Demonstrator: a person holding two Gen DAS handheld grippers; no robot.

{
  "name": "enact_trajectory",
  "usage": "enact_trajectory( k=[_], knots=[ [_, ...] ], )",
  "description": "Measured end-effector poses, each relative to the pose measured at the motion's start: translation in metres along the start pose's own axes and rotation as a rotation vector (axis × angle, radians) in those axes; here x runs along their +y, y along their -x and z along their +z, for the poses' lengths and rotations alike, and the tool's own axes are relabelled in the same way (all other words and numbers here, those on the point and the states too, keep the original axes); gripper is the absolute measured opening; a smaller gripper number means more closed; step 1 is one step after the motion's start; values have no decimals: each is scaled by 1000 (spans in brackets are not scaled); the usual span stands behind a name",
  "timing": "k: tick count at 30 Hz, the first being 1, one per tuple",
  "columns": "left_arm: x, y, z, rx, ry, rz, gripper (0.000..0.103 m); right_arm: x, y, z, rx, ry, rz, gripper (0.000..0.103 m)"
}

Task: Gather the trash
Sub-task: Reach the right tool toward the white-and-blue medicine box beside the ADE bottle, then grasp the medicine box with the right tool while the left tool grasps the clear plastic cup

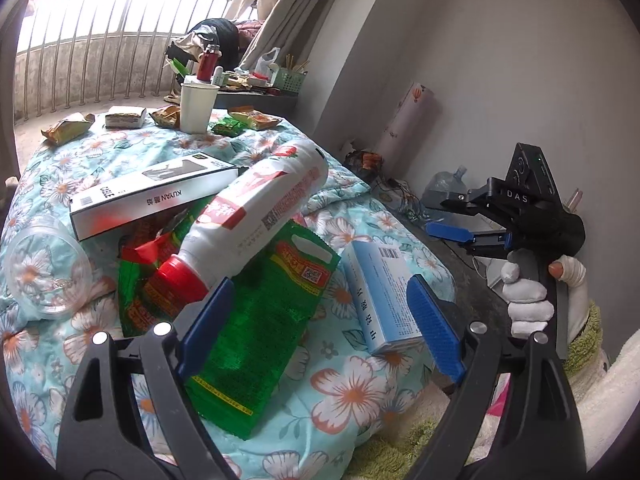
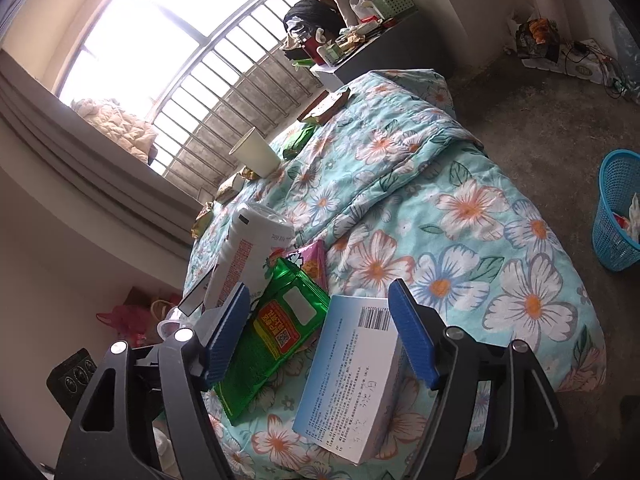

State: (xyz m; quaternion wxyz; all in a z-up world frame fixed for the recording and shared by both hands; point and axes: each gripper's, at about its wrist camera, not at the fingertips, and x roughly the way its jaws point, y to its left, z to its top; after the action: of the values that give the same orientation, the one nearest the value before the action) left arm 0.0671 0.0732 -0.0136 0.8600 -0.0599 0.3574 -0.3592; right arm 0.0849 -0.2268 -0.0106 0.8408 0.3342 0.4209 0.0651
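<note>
We are between pickups: both the left tongs point(image 1: 320, 320) and right tongs point(image 2: 324, 336) stand spread, holding nothing. The blue-white box point(image 2: 352, 384) lies on the bed point(image 2: 460, 200) just right of the green packet point(image 2: 276, 336), seemingly untouched. Next we close on it, then carry it to the blue basket point(image 2: 616, 212).

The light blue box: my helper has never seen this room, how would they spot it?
On the floral quilt, look beside the green foil packet. The light blue box lies flat there, the only item with a white face, small print and a barcode.

Home bedroom, probably: floral quilt point(image 2: 460, 240) on bed, barred window point(image 2: 224, 80), curtains point(image 1: 296, 12).
</note>
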Motion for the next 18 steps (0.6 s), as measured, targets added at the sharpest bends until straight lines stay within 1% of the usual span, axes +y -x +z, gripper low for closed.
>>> enact_trajectory(
  k=[3,6,8,12,15,18],
  knots=[
    [-11,-7,-9,35,-38,16,83,-12,-5,-14,45,-10,-25,70],
    [-10,-4,-11,25,-48,59,83,-26,-9,-25,81,-29,-42,70],
    [-2,1,-7,1,-34,104,83,-32,-13,-28,101,-45,-42,70],
    [28,6,10,-36,42,187,83,-32,-22,-29,133,-50,-27,70],
    [38,7,20,-58,61,201,83,-28,-27,-30,151,-44,-26,70],
    [33,2,24,-52,57,170,83,-29,-29,-31,157,-43,-16,70]
  ],
)
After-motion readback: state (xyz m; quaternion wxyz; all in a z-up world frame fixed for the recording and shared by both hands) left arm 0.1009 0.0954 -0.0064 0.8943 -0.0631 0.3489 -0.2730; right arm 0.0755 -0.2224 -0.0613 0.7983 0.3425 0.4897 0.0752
